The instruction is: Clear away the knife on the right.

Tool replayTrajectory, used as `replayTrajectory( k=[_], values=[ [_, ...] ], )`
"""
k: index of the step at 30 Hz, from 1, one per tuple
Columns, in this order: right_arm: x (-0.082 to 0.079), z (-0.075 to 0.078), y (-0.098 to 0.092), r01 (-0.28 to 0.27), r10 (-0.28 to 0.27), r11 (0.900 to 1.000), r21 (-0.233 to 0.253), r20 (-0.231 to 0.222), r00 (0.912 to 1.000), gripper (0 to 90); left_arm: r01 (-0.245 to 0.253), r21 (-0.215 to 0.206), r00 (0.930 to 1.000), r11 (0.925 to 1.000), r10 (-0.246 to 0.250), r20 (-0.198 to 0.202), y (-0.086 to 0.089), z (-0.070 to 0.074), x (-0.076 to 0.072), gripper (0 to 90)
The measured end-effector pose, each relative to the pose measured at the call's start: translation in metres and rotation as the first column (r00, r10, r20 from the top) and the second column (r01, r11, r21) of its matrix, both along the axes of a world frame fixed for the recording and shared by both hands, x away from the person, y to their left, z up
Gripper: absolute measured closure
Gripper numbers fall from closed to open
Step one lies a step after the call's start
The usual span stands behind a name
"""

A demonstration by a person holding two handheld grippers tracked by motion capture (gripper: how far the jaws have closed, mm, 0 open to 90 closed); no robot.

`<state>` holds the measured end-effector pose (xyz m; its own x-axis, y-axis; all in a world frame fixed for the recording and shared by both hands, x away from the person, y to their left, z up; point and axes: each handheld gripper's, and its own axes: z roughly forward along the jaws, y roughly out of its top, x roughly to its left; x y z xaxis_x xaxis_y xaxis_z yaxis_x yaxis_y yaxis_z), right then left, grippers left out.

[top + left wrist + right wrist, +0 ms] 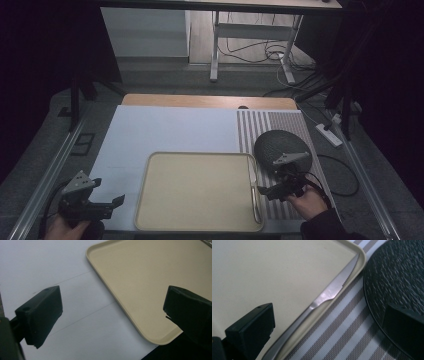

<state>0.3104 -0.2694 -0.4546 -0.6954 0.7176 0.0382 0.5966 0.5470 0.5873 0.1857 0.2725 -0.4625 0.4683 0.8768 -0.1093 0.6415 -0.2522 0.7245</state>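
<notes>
Knife lies along tray right rim, inside. Right gripper open w/ jaws wide, just beside it; left gripper open near tray's left. Probably pick knife: straddle handle, close squarely, lift clear of rim.

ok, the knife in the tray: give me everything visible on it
The knife is all metal and silvery, with a serrated blade and a plain slim handle. It lies flat inside the beige tray, tight along the tray's right rim, blade toward the far corner and handle toward the person. Nothing grips it; the right tool hovers open near its handle end. In the high view it shows as a thin strip.
</notes>
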Motion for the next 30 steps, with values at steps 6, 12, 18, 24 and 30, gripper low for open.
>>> replayTrajectory(
  k=[6,12,18,24,30],
  values=[
    [-0.007,0.001,-0.010,0.029,-0.029,1.000,0.012,0.006,0.9996,0.0,-0.001,-0.001,1.0000,1.0000,0.001,-0.001,0.000,0.000,0.000,3.3],
    [-0.013,0.002,-0.019,0.054,-0.054,0.998,0.020,0.017,0.9984,0.0,-0.002,-0.003,1.0000,1.0000,0.002,-0.001,0.000,0.000,0.000,3.3],
    [-0.023,0.006,-0.030,0.088,-0.090,0.995,0.045,0.037,0.9953,0.0,-0.002,-0.003,1.0000,1.0000,0.002,-0.004,0.000,0.000,0.000,3.3],
    [-0.030,0.009,-0.038,0.114,-0.117,0.992,0.055,0.055,0.9916,0.0,-0.003,-0.005,1.0000,1.0000,0.003,-0.003,0.000,0.000,0.000,3.3],
    [-0.035,0.012,-0.044,0.132,-0.136,0.989,0.062,0.055,0.9892,0.0,-0.005,-0.006,1.0000,1.0000,0.005,-0.004,0.000,0.000,0.000,3.3]
  ],
)
